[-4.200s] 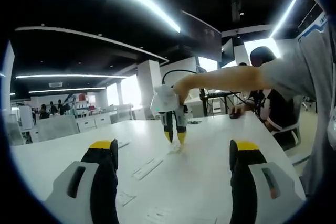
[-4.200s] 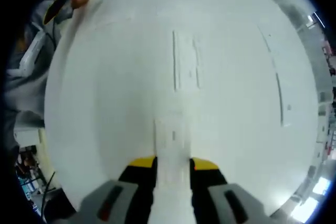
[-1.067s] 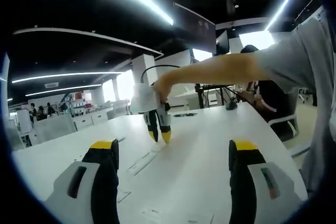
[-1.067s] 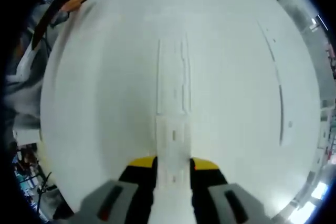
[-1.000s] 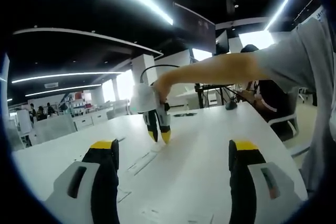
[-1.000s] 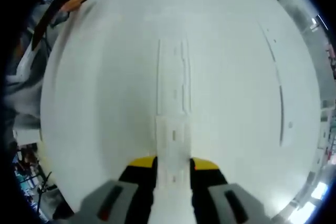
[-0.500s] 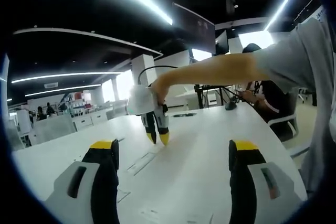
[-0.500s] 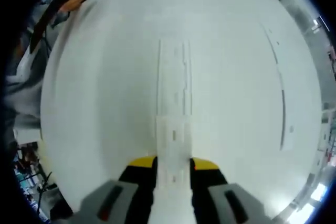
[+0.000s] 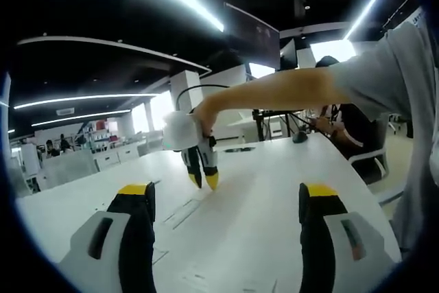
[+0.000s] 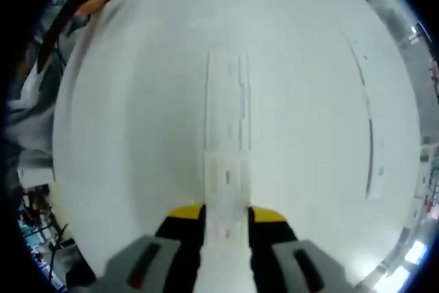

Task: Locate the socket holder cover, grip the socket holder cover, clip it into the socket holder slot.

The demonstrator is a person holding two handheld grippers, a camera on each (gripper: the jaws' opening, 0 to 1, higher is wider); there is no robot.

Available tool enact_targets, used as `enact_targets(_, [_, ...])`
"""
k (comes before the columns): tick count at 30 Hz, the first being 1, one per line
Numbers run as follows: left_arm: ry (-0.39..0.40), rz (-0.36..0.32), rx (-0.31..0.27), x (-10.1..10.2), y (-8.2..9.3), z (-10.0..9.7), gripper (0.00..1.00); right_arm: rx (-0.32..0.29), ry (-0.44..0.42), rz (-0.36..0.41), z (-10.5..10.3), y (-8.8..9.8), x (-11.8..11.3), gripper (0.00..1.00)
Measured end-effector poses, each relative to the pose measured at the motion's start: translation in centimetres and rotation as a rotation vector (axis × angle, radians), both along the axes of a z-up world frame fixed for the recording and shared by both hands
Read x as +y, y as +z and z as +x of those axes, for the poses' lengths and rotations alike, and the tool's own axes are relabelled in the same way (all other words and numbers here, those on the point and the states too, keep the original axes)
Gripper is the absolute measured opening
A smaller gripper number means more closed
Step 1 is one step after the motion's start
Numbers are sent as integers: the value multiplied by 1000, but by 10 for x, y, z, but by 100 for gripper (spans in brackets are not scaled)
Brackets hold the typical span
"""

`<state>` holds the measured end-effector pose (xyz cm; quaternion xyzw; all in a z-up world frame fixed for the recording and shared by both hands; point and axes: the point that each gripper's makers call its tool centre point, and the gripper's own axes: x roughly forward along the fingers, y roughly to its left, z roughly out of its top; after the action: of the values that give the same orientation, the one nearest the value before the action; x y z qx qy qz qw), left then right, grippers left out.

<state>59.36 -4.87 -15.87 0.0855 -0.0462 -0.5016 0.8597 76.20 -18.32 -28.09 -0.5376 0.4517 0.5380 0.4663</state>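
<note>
1. White tabletop [image 9: 274, 190] is stretching ahead of the left gripper [image 9: 225, 204] in the left gripper view; its two yellow-tipped black jaws are standing wide apart, released, with nothing between them.
2. Ahead of those jaws, the right gripper [image 9: 204, 182] is pointing down at the table, carried by a person's hand [image 9: 203, 111], its yellow tips close together; a long flat white socket holder strip [image 9: 180, 210] is lying on the table just under and in front of it.
3. In the right gripper view, the right gripper [image 10: 226, 212] is grasping a flat white rectangular socket holder cover [image 10: 226, 183] between its jaws.
4. Beyond the jaw tips, the cover's far end is meeting the long white socket holder strip [image 10: 227, 104], lined up lengthwise; whether it is clipped in, I cannot tell.
</note>
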Motion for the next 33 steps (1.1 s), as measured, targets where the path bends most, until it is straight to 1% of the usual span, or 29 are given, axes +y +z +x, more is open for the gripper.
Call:
enact_targets(9, [-6, 7, -2, -2, -2, -1, 85, -3, -2, -3, 6, 1, 2, 26])
enact_targets(14, [-8, 11, -1, -2, -3, -1, 85, -5, 7, -23, 9, 1, 2, 26])
enact_targets(20, [-10, 15, -1, -3, -3, -2, 85, -2, -4, -30, 23, 3, 1, 26])
enact_targets(27, [-12, 14, -2, -3, -3, -2, 85, -6, -8, -51, 16, 2, 2, 26])
enact_targets(29, [-14, 12, -1, -4, -3, -3, 85, -10, 2, -55, 17, 2, 2, 26])
enact_targets(33, [-17, 21, -3, -5, -5, -4, 85, -8, -8, -66, 19, 2, 2, 26])
